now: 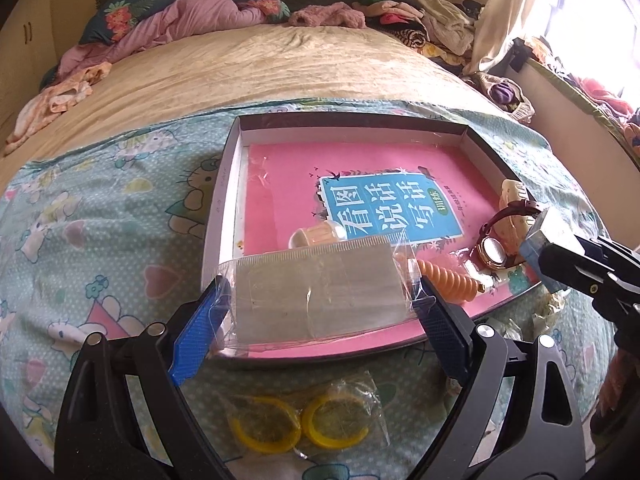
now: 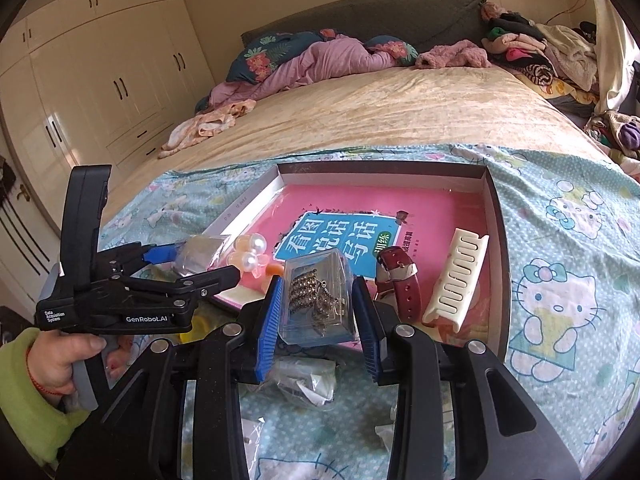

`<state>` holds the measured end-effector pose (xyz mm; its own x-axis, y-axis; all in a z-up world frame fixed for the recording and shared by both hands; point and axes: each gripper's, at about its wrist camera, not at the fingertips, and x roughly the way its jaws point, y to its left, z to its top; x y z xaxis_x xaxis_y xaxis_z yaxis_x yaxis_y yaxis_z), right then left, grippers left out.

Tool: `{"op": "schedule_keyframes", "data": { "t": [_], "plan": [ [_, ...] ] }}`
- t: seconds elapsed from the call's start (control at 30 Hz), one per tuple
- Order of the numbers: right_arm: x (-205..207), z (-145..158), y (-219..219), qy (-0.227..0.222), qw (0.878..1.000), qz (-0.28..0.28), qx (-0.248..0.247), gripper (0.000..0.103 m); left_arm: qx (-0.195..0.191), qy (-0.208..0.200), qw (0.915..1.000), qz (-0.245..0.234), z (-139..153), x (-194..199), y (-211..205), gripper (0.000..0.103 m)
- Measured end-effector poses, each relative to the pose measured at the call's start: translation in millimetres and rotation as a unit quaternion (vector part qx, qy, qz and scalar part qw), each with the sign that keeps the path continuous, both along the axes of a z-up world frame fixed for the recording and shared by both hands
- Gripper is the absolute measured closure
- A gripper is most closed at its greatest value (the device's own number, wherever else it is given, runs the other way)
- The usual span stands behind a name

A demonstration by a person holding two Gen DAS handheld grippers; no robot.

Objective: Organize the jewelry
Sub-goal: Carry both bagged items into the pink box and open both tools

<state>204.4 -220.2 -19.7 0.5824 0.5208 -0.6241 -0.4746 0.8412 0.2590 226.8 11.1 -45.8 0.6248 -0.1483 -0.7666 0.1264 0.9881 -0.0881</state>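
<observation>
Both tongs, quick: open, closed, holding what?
Left tongs: closed on a clear plastic packet, over the box's near edge.
Right tongs: closed on a small clear case of gold chain jewelry.

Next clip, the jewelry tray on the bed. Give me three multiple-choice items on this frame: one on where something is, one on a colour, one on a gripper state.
1. Where does the watch lie?
A. in the tray
B. on the pillow
C. in the left gripper

2. What colour are the two rings in the bag?
A. blue
B. yellow
C. white

3. What is the right gripper doing?
A. hanging open
B. shut on nothing
C. shut on a clear box

Answers: 1 A, it rests on the pink book beside the comb. 2 B, both are yellow. 3 C, both pads press the box's sides.
</observation>
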Motion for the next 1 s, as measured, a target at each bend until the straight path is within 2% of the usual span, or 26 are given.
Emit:
{"op": "schedule_keyframes", "data": {
  "t": [1.0],
  "plan": [
    [32, -37, 15, 0.043, 0.999, -0.009, -0.033, 0.069, -0.014, 0.004, 0.9999, -0.006, -11, 24, -2, 0.018]
  ]
}}
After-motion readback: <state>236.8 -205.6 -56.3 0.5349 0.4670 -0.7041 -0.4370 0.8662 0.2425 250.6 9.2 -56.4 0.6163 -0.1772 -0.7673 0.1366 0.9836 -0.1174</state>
